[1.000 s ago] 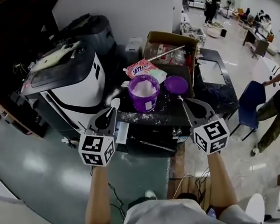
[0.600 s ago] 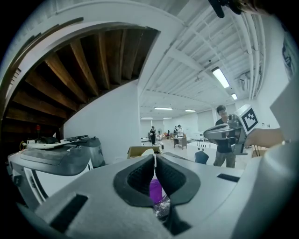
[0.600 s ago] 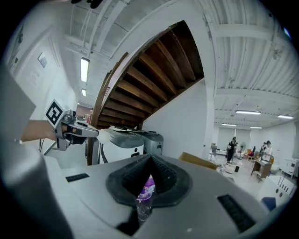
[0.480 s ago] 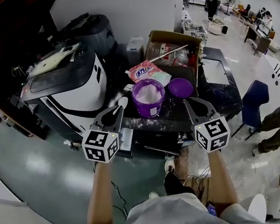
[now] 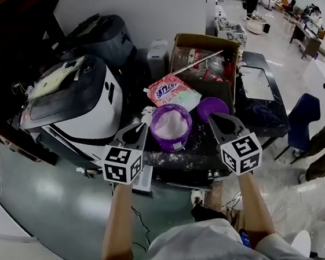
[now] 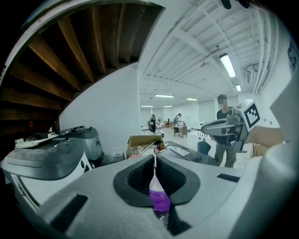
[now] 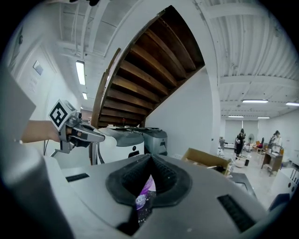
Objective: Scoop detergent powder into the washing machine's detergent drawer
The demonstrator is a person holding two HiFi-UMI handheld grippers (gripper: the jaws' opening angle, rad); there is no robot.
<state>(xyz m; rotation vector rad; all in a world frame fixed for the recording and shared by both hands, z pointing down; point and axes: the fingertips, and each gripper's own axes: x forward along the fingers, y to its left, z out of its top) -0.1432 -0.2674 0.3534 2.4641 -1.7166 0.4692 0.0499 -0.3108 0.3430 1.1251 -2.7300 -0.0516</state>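
Nearer the tub (image 5: 172, 129), left hand-held gripper (image 5: 140, 125) pinches a half-hidden scoop (image 5: 145, 117); right hand-held gripper (image 5: 213, 118) closed, empty.

Both forearms stretch forward, side by side and level. Left gripper (image 5: 142, 124) has its fingers pinched on a white scoop (image 5: 145, 117). Right gripper (image 5: 211, 117) points ahead, fingers pressed together.

On the worktop (image 5: 257, 118) the tub (image 5: 171, 126) stands just left of the lid (image 5: 211, 107), a pouch (image 5: 171, 90) behind them, a box (image 5: 199, 42) behind that. The washer (image 5: 78, 107) stands left of the worktop. The left tool's (image 5: 140, 125) scoop (image 5: 145, 118) is just left of the tub.
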